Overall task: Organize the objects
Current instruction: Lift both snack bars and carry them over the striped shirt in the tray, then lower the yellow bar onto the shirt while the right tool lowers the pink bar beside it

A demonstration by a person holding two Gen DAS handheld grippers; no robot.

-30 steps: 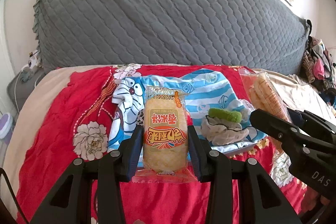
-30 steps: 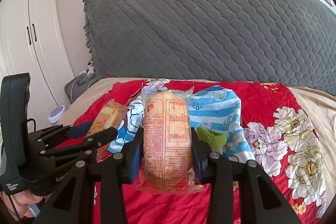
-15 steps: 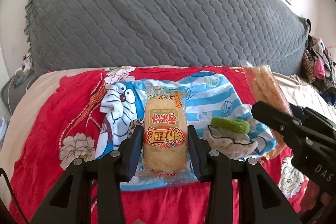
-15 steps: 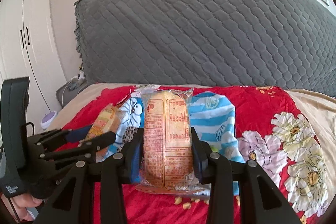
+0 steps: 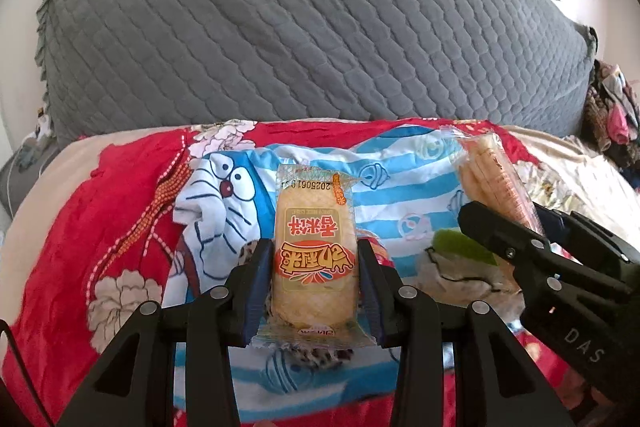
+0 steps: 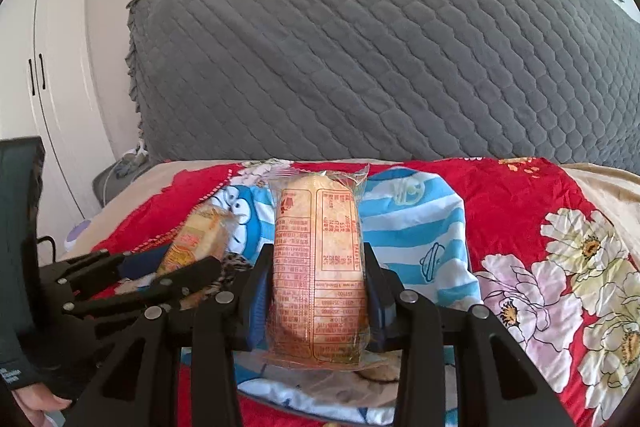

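Two hand-held grippers hang above a bed spread with a red, flower-printed blanket [image 5: 56, 251], each carrying a cellophane-wrapped rice cracker snack over the blue-and-white striped cartoon-cat cloth [image 5: 400, 195] that lies across the middle of that blanket. The left gripper [image 5: 316, 279] has its black fingers [image 5: 256, 279] closed on the flanks of a yellow-and-orange printed snack packet [image 5: 314, 251], label side up, the packet standing out ahead of the fingertips and its crimped lower seam trailing behind them, above the cloth's near edge. The right gripper [image 6: 318, 291] grips a second clear packet with red small print on its back [image 6: 318, 267], held the same way by its long sides, also above the cloth; its blue-padded fingers [image 6: 376, 291] press the wrapper in slightly. A green, fuzzy item on pale crumpled fabric [image 5: 460, 247] lies on the cloth toward the right gripper's side, and a grey quilted headboard [image 5: 304, 27] rises beyond the cloth. Each packet looks light and air-filled, with a slick film skin and brittle crackers inside, so a grasp across the wide middle, firm enough to stop sliding yet gentle enough not to crush, seems the sound choice; the thin sealed ends would likely slip or tear. Both packets appear clear of the bed, not yet set down.
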